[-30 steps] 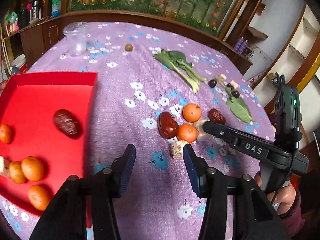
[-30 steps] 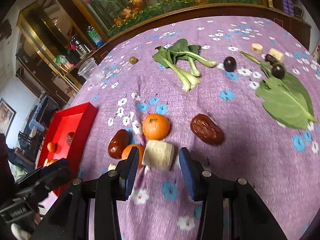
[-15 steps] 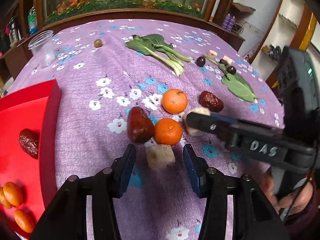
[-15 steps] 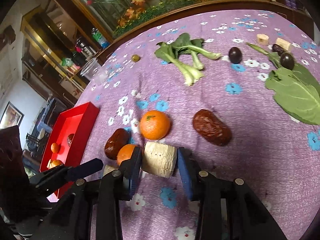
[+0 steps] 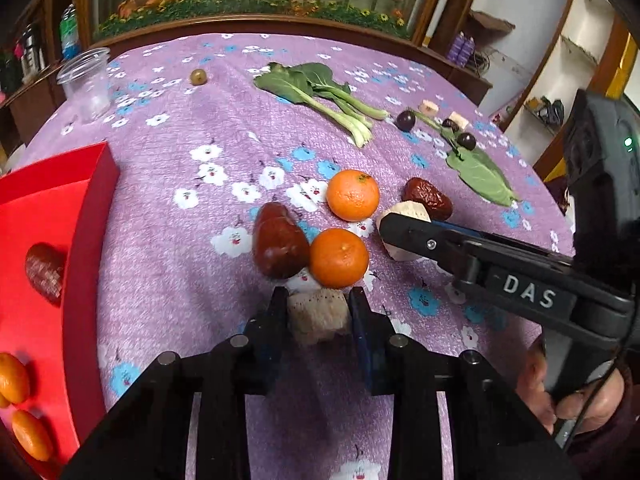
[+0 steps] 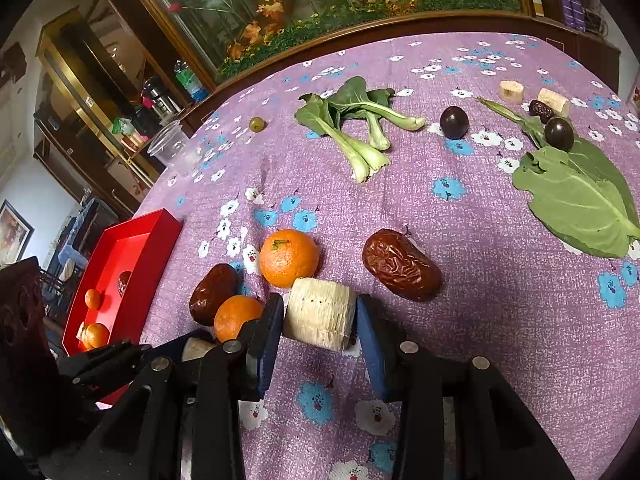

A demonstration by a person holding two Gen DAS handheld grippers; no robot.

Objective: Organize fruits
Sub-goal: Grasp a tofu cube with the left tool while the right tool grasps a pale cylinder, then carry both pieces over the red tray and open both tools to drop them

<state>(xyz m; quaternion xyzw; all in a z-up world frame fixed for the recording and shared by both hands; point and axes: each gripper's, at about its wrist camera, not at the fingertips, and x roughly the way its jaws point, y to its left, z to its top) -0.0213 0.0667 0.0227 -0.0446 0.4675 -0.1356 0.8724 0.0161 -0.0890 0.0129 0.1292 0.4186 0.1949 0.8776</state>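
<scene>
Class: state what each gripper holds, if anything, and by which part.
Left gripper: small pale chunk, gripped by its two sides. Right gripper: pale cylinder, a pad at each end.

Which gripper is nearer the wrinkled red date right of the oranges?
Right. The right gripper sits just beside the date; the left gripper is beyond both oranges.
</scene>
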